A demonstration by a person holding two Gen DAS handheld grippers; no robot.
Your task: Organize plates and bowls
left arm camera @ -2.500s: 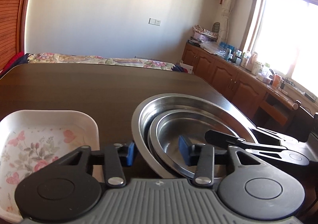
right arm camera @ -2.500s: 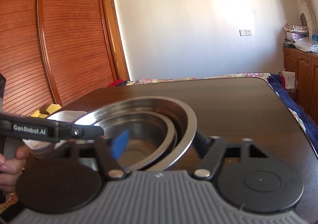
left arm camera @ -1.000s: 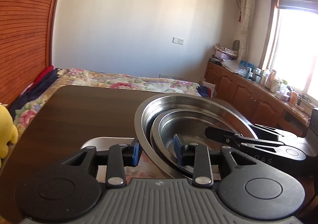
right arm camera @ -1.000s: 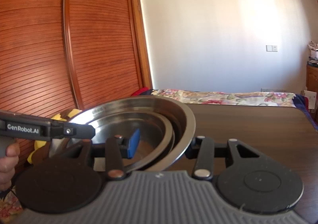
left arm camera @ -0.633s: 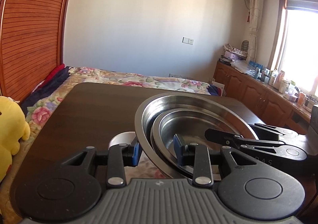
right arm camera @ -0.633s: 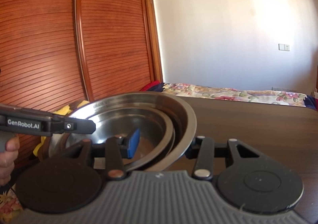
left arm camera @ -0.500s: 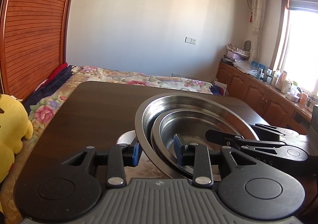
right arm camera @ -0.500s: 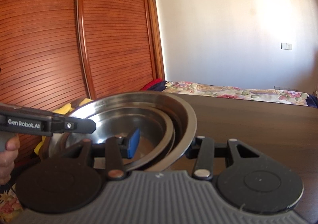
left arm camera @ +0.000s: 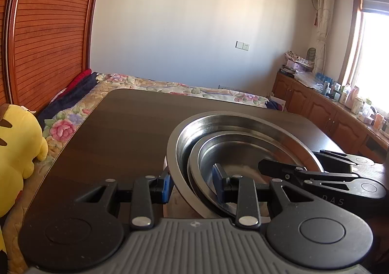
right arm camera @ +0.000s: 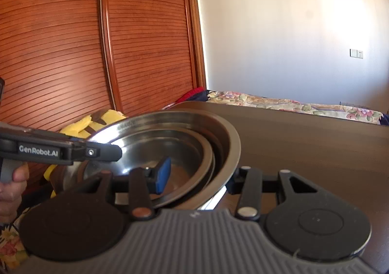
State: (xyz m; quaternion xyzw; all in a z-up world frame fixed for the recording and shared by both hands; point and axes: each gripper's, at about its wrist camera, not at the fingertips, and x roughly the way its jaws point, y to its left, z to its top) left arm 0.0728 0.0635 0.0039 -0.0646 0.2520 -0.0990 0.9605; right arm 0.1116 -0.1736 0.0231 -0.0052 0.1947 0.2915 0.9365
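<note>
A large steel bowl [left arm camera: 243,122] with smaller steel bowls [left arm camera: 233,152] nested inside hangs just above the dark wooden table [left arm camera: 121,128]. My left gripper [left arm camera: 192,181] is shut on the stack's near left rim, one blue pad outside and one inside. My right gripper [right arm camera: 198,178] is shut on the opposite rim of the large bowl [right arm camera: 175,117]; its outer finger is hidden behind the bowl wall. Each view shows the other gripper across the stack: the right one [left arm camera: 316,176] and the left one [right arm camera: 60,150], held by a hand [right arm camera: 9,184].
A sliver of a floral tray [left arm camera: 178,208] shows under the bowls. A yellow plush toy [left arm camera: 14,152] sits off the table's left edge by a flowered bed [left arm camera: 170,86]. Wooden wardrobe doors [right arm camera: 60,43] stand to the left, cluttered cabinets [left arm camera: 328,113] to the right.
Both grippers have carried the bowl stack leftward over the table, still gripping it. The floral tray has slid almost fully out of sight beneath the bowls; the plush toy has come into view.
</note>
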